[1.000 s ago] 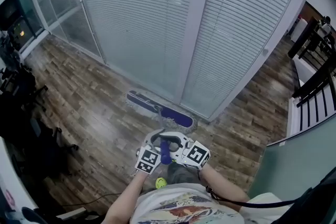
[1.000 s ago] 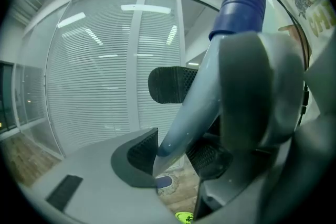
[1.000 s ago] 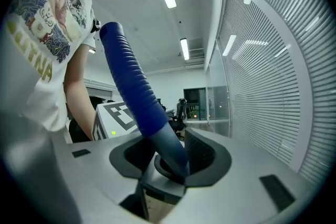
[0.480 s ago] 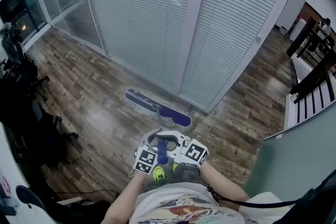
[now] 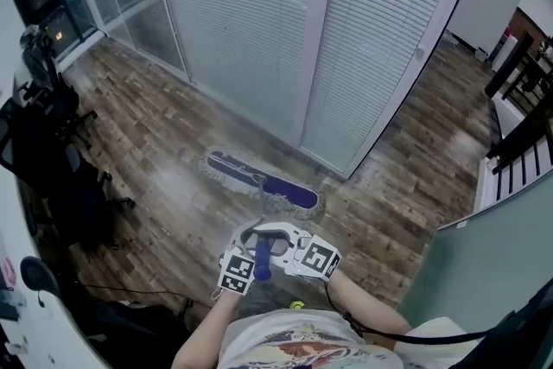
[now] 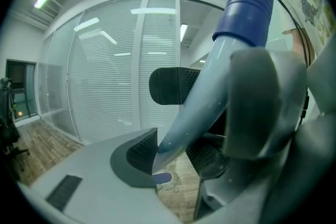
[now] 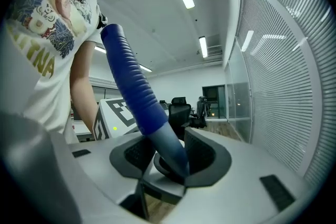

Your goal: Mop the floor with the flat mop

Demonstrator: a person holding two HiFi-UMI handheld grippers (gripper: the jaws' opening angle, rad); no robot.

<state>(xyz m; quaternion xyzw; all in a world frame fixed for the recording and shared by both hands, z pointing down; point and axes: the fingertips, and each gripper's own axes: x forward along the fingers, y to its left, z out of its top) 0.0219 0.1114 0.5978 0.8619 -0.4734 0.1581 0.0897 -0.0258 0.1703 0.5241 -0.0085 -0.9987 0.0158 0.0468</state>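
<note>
The flat mop's blue head (image 5: 263,180) lies on the wood floor, a short way out from the foot of the blind-covered glass wall. Its pole rises to a ribbed blue handle (image 5: 261,257) in front of my body. My left gripper (image 5: 251,243) and right gripper (image 5: 282,244) both clasp that handle side by side. In the left gripper view the handle (image 6: 210,86) crosses between the dark pads (image 6: 137,152) of my left gripper (image 6: 163,123), whose jaws are opening slightly, and the mop head (image 6: 163,178) shows far below. My right gripper (image 7: 170,157) has its pads against the handle (image 7: 142,97).
Glass partitions with white blinds (image 5: 259,30) run across the far side. Black office chairs and gear (image 5: 52,160) crowd the left. A dark railing (image 5: 518,125) and a grey-green wall (image 5: 484,272) stand on the right. Cables trail on the floor at lower left (image 5: 130,294).
The mop head has drawn back from the foot of the glass wall, and both grippers have moved back with it. Their hold on the handle looks unchanged.
</note>
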